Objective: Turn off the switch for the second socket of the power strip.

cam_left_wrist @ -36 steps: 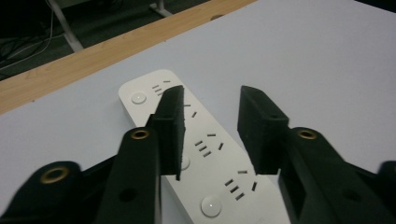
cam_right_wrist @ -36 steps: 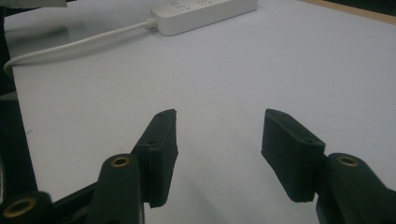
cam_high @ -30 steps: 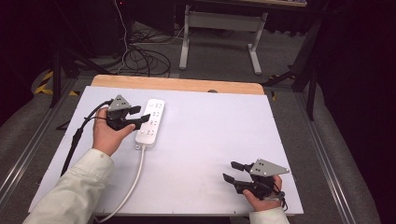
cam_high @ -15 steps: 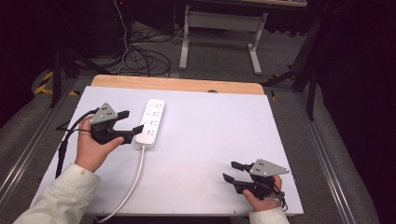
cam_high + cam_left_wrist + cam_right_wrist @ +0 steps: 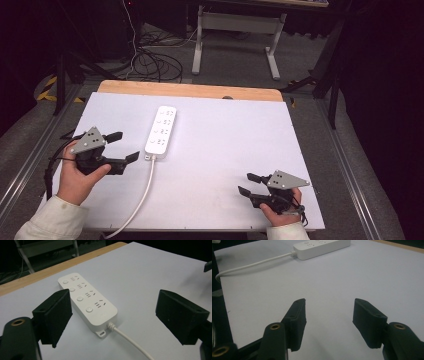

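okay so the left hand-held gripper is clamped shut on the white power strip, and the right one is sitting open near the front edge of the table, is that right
Not quite. The left hand-held gripper is open and holds nothing; the white power strip lies on the table beyond its jaws, apart from them, as the left gripper view shows. The rest stands: the right hand-held gripper sits open near the front edge.

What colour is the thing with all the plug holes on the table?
The power strip is white, cord included. It shows best in the left gripper view.
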A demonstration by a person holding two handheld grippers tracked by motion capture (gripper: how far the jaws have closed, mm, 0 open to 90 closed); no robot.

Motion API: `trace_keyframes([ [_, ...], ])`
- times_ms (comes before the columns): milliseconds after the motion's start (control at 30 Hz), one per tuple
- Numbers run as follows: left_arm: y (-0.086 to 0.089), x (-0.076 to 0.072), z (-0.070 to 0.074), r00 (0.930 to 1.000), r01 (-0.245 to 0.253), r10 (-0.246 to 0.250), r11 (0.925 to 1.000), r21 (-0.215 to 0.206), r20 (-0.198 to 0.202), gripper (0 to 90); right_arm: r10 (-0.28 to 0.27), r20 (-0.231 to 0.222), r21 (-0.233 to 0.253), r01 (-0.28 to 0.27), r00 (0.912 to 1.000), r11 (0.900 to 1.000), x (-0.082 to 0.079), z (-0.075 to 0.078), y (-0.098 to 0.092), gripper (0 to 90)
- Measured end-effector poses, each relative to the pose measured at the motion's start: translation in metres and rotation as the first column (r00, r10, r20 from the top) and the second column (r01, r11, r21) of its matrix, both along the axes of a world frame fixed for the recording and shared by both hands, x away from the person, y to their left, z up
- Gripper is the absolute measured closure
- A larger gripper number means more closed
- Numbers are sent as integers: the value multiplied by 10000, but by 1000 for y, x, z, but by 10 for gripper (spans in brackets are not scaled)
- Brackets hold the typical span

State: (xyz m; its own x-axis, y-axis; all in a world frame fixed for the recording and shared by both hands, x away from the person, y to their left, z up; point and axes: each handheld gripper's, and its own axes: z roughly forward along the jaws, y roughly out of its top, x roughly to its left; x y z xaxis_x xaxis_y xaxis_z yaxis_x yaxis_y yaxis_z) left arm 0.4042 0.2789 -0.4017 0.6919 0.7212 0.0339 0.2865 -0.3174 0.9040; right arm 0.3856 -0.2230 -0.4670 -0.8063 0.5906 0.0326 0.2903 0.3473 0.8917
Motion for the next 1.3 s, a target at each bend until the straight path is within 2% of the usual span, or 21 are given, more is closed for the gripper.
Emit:
trace_keyframes([
  [133,4,-10,-7,9998,116,-115,9999,-73,158,120,10,-10,24,-10,10000,10000,0,0,0,447],
  [200,5,-14,-12,9998,151,-147,9997,-206,165,112,24,-15,29,-24,10000,10000,0,0,0,447],
  [367,9,-23,-25,9998,94,-90,9997,-226,181,108,31,-13,34,-31,10000,10000,0,0,0,447],
  [433,12,-27,-30,9999,90,-87,9997,-213,146,112,61,-5,43,-61,10000,10000,0,0,0,447],
  [467,16,-30,-36,9999,45,-44,10000,-73,123,113,51,-2,37,-51,10000,10000,0,0,0,447],
  [533,19,-31,-39,9999,-14,15,10000,-54,115,112,52,-6,41,-52,10000,10000,0,0,0,447],
  [667,30,-36,-47,9999,-133,133,9995,-291,-4,111,80,-10,73,-80,10000,9999,0,0,0,447],
  [767,35,-40,-53,9997,-237,235,9993,-305,-76,110,76,-7,55,-76,10000,10000,0,0,0,446],
  [967,40,-46,-64,9998,-190,190,9997,126,-27,112,87,-15,30,-87,10000,10000,0,0,0,446],
  [1100,45,-50,-77,9997,-223,222,9996,170,55,112,113,4,53,-114,9999,9999,0,0,0,446],
  [1200,46,-51,-88,9992,-348,346,9994,-83,-190,118,152,-33,49,-152,9999,9999,0,-1,0,446],
  [1233,45,-51,-89,9988,-363,358,9992,-142,-329,117,158,-36,44,-158,9999,9999,0,-1,0,445],
  [1300,45,-52,-88,9987,-369,362,9991,-185,-365,116,154,-37,34,-154,9999,9999,1,-1,0,445],
])
